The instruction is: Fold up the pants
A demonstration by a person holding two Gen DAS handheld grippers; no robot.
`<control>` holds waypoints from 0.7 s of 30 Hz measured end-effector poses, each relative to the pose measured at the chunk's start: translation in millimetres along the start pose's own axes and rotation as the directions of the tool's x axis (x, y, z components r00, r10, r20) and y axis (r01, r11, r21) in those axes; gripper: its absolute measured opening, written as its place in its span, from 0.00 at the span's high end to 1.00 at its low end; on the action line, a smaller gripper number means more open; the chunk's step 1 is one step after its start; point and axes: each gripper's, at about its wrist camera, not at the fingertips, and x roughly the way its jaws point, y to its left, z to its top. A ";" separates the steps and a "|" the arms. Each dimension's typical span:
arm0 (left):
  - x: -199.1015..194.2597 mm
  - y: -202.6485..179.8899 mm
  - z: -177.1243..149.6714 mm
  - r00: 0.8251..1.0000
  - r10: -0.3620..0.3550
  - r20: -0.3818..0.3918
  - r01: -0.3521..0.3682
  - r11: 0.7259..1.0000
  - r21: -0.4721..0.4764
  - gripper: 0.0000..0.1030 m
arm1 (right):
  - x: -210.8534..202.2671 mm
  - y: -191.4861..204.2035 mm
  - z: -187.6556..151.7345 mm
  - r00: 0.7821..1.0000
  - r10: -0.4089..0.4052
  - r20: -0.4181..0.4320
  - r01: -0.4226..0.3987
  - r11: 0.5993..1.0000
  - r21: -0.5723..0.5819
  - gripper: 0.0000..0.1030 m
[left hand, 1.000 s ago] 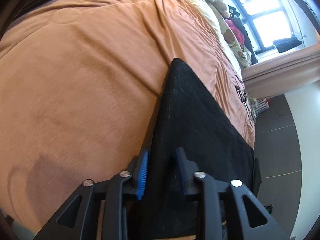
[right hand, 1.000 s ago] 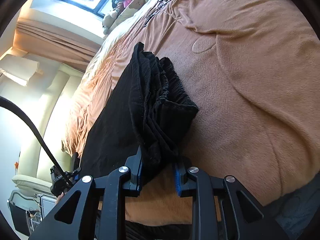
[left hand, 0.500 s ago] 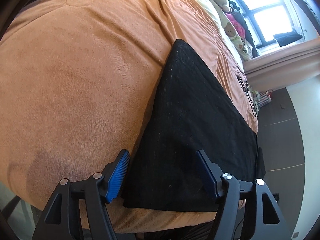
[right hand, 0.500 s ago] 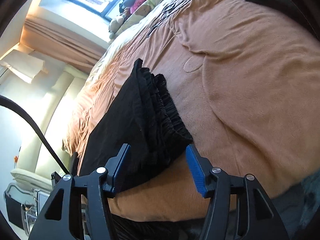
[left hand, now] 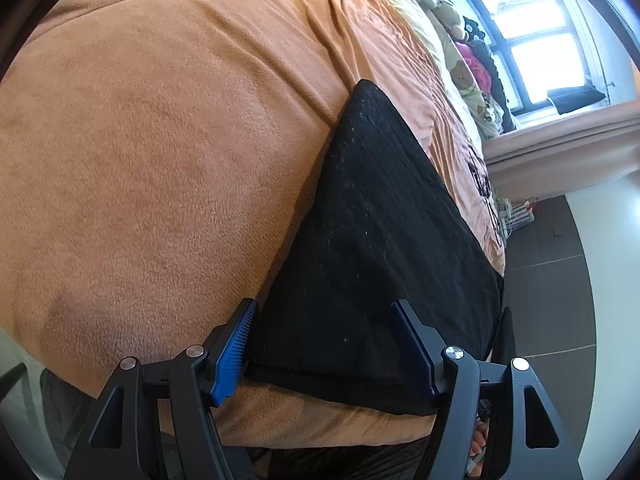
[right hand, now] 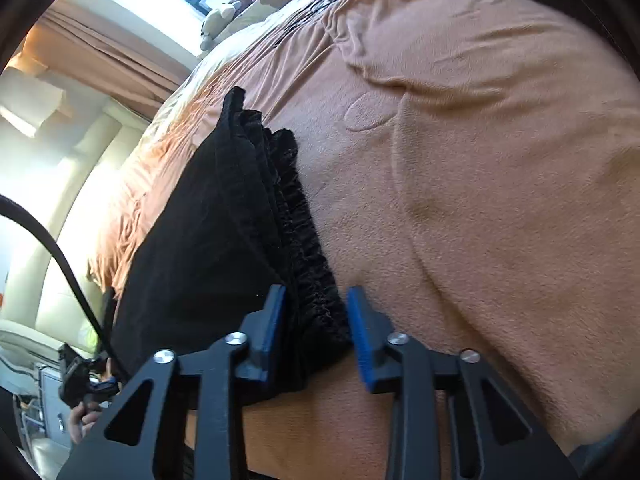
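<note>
Orange fleece blanket (left hand: 160,160) spread beneath and ahead of jaws; stuffed toys (left hand: 460,28) by bright window (left hand: 532,40) far ahead; dark floor (left hand: 548,280) right.

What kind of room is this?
Most likely a bedroom: black pants lie on a bed's orange blanket, with stuffed toys piled near a window.

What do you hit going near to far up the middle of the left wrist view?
left gripper, jaws open → black folded pants → orange blanket → stuffed toys → window.
</note>
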 end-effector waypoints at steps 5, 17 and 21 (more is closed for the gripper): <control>-4.5 9.2 -4.8 0.998 -0.051 0.022 0.052 0.998 -0.032 0.32 | -7.7 9.5 -3.3 0.999 -0.036 -0.003 0.036 0.999 -0.032 0.90; -10.5 25.6 -12.1 0.984 -0.153 0.096 0.164 0.979 -0.121 0.37 | -59.0 36.1 2.8 0.994 -0.055 0.093 0.063 0.994 -0.087 0.94; -11.7 31.4 -14.3 0.989 -0.120 0.083 0.130 0.983 -0.126 0.61 | -63.6 67.9 3.0 0.994 -0.036 0.102 0.054 0.983 -0.175 0.94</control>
